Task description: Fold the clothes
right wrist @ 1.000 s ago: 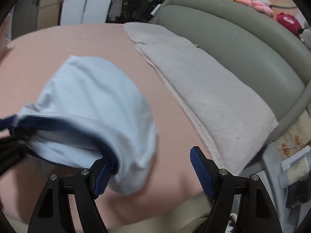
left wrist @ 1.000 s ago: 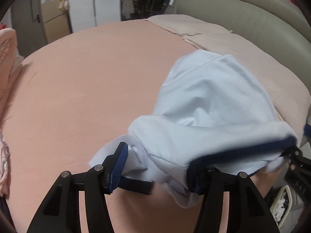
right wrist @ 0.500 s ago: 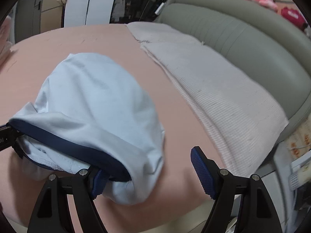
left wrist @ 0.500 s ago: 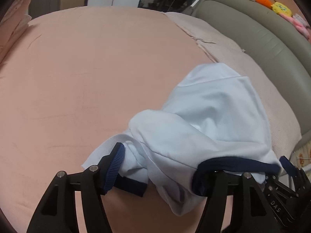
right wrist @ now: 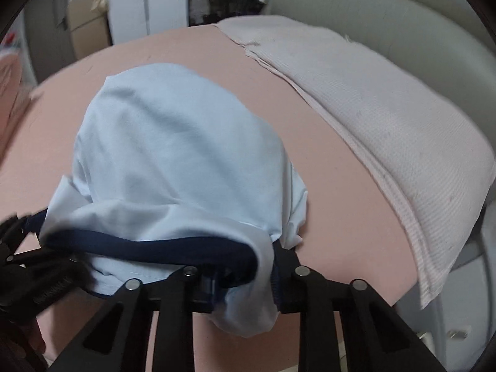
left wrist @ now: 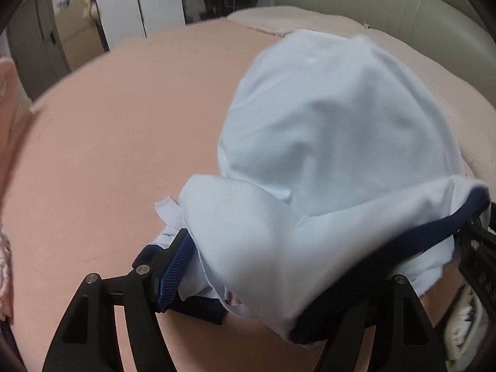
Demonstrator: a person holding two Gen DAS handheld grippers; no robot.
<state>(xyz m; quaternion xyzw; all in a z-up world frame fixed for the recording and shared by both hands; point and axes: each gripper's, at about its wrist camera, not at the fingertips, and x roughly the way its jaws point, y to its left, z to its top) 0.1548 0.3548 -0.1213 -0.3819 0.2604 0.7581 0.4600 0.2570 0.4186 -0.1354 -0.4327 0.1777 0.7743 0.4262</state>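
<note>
A light blue garment [left wrist: 325, 124] with a navy trim [right wrist: 155, 248] lies bunched on the pink bed sheet [left wrist: 108, 155], its near hem lifted. My left gripper [left wrist: 279, 263] stands wide. The cloth drapes across the gap and hides its right finger, and only the left blue pad [left wrist: 173, 266] shows, at the cloth's edge. My right gripper [right wrist: 245, 276] has its jaws closing, with the trimmed hem pinched between them. Each gripper shows at the other view's edge: the right gripper [left wrist: 477, 248] and the left gripper [right wrist: 18, 248].
A pale ribbed blanket [right wrist: 387, 124] lies along the bed's right side under a grey-green padded headboard [right wrist: 372, 9]. A cardboard box [right wrist: 86, 28] and white doors stand beyond the bed. Pink fabric [left wrist: 6, 248] lies at the left edge. The bed's near edge is just below the grippers.
My right gripper's jaws have gone from wide apart to nearly together on the garment's hem. The left gripper has come lower and closer to the cloth, which now fills more of its view.
</note>
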